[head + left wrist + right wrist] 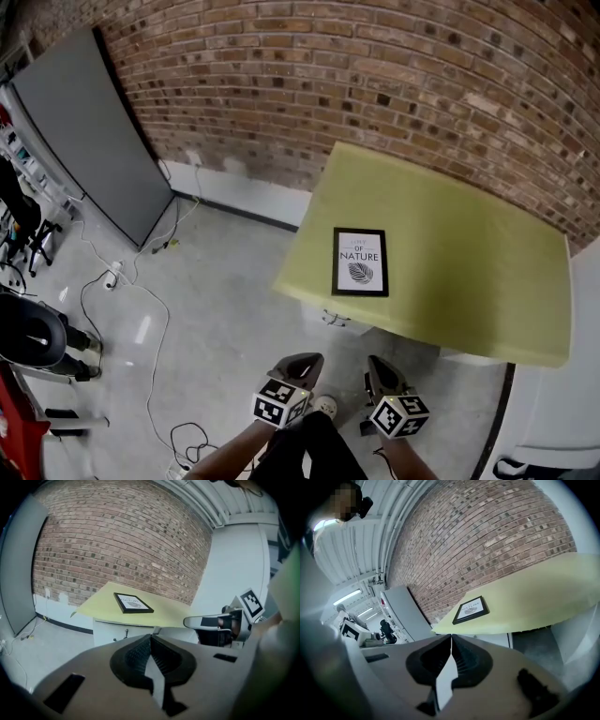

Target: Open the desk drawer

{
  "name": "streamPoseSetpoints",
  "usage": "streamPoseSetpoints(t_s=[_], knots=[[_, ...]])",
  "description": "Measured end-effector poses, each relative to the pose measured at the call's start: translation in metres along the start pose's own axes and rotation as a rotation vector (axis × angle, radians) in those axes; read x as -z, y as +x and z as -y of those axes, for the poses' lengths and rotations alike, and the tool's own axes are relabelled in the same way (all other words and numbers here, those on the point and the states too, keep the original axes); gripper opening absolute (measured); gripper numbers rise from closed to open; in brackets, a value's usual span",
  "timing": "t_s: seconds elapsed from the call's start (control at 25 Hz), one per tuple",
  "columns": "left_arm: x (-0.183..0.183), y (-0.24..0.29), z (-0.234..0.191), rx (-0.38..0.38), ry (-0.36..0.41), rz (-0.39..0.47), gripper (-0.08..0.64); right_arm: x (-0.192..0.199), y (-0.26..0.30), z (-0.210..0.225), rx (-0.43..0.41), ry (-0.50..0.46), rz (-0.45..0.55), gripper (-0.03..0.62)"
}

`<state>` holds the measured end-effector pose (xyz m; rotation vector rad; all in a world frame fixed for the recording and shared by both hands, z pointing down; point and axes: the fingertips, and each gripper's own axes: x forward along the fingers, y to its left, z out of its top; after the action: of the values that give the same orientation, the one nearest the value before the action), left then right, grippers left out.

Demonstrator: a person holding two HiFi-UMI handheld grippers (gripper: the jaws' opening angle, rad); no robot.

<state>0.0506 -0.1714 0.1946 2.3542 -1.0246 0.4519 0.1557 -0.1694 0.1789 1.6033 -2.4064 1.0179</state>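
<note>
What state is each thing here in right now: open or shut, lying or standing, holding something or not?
Drawer: closed, neither gripper at it.
Left gripper: shut, holding nothing.
Right gripper: shut, holding nothing.
Picture frame: lying flat, face up, on the desk top.
Grey panel: standing on edge against the brick wall.

The left gripper point(302, 364) and right gripper point(381, 371) are held side by side, angled slightly downward, with both pairs of jaws pressed together.
</note>
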Motion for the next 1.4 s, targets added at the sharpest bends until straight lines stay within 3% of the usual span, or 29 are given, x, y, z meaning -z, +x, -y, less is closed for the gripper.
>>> streamPoseSetpoints(t_s=[0.24,0.56,1.08,1.4], knots=[[0.013,0.015,-0.018,0.011,0.013,0.034,0.009,0.005,0.010,0.019,0.056,0.004,0.080,0.014],[0.054,0.051,-0.045,0.006,0.020,0.069,0.009,0.037,0.039,0.035,0.007,-0.112,0.142,0.014],[0.123,0.104,-0.093,0.005,0.051,0.141,0.009,0.107,0.115,0.081,0.045,-0.108,0.207,0.014],[0.175,0.140,-0.126,0.001,0.042,0.187,0.009,0.173,0.151,0.118,0.051,-0.109,0.192,0.014]])
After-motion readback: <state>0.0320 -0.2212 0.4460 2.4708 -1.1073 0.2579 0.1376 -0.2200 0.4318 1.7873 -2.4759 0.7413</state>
